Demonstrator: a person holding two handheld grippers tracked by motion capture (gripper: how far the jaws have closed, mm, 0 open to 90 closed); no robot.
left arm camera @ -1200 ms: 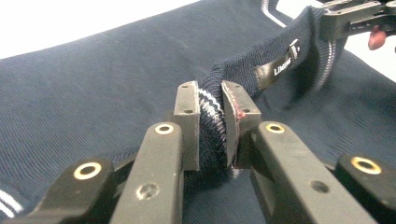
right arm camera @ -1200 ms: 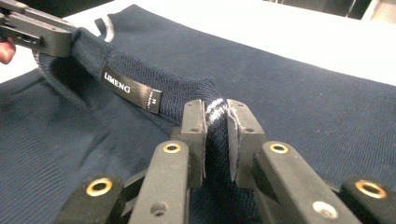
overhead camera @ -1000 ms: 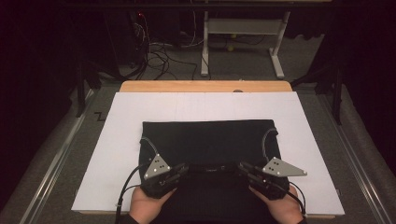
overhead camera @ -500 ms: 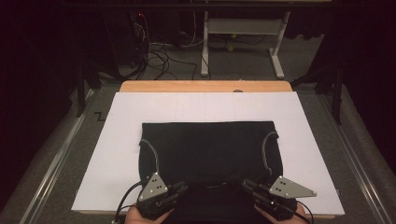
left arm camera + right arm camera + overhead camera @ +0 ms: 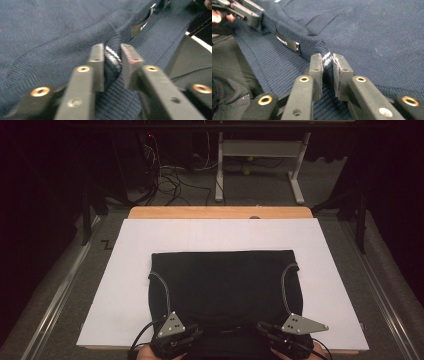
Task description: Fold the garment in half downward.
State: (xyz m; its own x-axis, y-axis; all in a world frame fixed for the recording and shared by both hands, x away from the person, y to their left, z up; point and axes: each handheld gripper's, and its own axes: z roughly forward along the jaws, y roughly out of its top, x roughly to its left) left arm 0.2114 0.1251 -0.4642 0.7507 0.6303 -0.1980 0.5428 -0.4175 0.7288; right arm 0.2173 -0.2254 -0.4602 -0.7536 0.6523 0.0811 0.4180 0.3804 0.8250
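Note:
A dark navy knit garment [image 5: 225,280] lies flat on a white board [image 5: 125,270], its ribbed collar toward the near edge. My left gripper [image 5: 196,334] is at the near left of the collar. In the left gripper view it [image 5: 112,56] is shut on a fold of the striped collar rib [image 5: 111,53]. My right gripper [image 5: 261,327] is at the near right. In the right gripper view it [image 5: 328,62] is shut on the collar fold [image 5: 326,59], beside a black brand label [image 5: 287,42]. The left gripper [image 5: 242,10] shows farther off there.
The white board rests on a wooden table whose far edge [image 5: 220,212] shows beyond it. Metal rails [image 5: 55,295] run along both sides. Behind the table are floor cables [image 5: 170,175] and a white desk frame [image 5: 260,150].
Both grippers have moved back toward the near edge of the table, still holding the collar. The garment has shifted slightly nearer with them.

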